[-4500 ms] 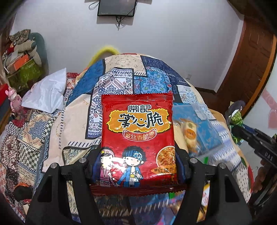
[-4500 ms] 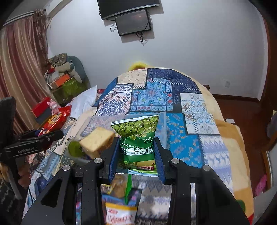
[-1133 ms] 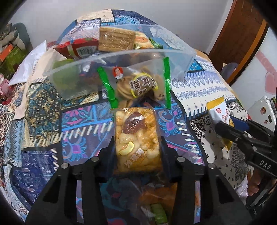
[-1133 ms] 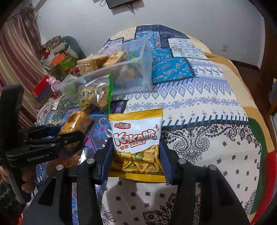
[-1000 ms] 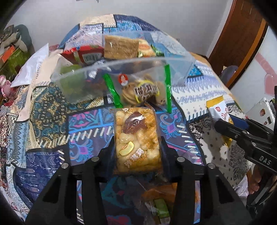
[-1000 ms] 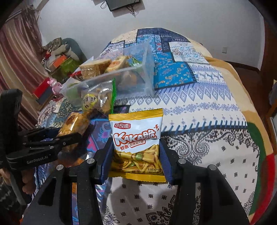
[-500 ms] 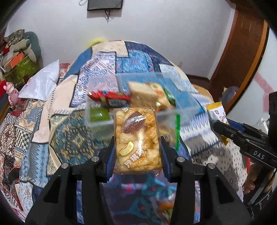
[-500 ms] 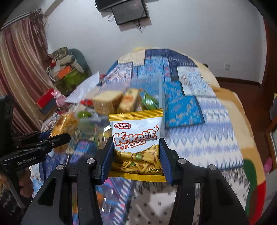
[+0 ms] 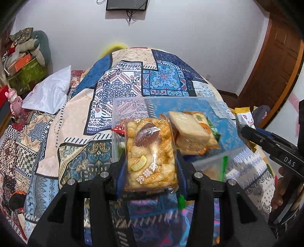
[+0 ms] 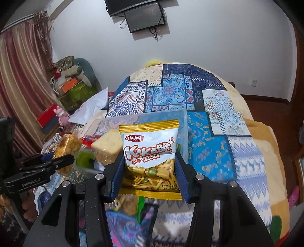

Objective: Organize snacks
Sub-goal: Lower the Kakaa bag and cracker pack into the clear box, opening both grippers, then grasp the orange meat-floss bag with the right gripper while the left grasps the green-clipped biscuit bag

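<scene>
A clear bin (image 9: 224, 121) sits on the patchwork quilt (image 9: 133, 79), with a wrapped cake (image 9: 190, 131) inside it. The puffed-rice pack (image 9: 150, 152) hangs in front of the bin's left part, the shrimp-stick bag (image 10: 150, 152) to its right. A pillow (image 9: 49, 91) lies far left.

A bed (image 9: 57, 133) under a patchwork quilt (image 9: 163, 79) — clear snack bin (image 9: 133, 106) and white pillow (image 9: 49, 93) on it.

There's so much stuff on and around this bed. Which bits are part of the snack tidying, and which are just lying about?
Part of the job:
- clear bin holding snacks
- caramel puff pack in the left tool
- Kaka chips bag in the right tool

Just lying about:
- white pillow
- pink toy
- wall screen
</scene>
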Motion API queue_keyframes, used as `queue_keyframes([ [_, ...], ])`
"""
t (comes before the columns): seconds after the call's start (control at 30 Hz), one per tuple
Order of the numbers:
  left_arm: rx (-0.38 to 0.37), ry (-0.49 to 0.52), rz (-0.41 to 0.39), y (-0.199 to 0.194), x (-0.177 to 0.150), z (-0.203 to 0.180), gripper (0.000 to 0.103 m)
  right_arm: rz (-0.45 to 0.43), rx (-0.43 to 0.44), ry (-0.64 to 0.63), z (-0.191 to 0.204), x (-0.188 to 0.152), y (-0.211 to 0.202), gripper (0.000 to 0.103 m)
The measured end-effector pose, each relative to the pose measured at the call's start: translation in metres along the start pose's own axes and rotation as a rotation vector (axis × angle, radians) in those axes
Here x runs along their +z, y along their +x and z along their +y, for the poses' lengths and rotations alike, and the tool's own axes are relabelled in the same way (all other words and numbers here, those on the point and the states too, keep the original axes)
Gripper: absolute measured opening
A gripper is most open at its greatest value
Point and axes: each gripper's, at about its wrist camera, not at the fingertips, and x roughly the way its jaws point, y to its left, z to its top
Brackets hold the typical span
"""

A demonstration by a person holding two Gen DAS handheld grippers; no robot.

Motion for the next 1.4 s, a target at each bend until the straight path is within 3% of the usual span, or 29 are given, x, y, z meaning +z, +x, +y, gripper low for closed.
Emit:
queue_keyframes([
  [0.37, 0.016, -0.021, -0.014, 0.034, 0.015, 0.006, 0.045, 0.059, -0.008, 0.016, -0.006, 0.004, 0.044, 0.046],
  [0.83, 0.067, 0.036, 0.051, 0.043, 0.007, -0.004, 0.048, 0.102, -0.032, -0.04, -0.001, -0.003, 0.038, 0.052],
  [0.9, 0.075, 0.04, 0.056, 0.035, 0.006, -0.006, 0.053, 0.096, -0.043, -0.044, 0.0, -0.005, 0.029, 0.057],
  [1.1, 0.08, 0.054, 0.001, -0.01, -0.001, -0.011, 0.068, 0.082, -0.029, -0.043, 0.004, -0.013, -0.005, 0.057],
  [1.27, 0.088, 0.084, -0.001, -0.045, -0.027, -0.015, 0.069, 0.096, 0.0, -0.06, 0.017, -0.04, -0.042, 0.057],
  [1.4, 0.059, 0.088, 0.048, -0.053, -0.057, -0.018, 0.071, 0.122, 0.0, -0.089, 0.026, -0.068, -0.058, 0.057],
])
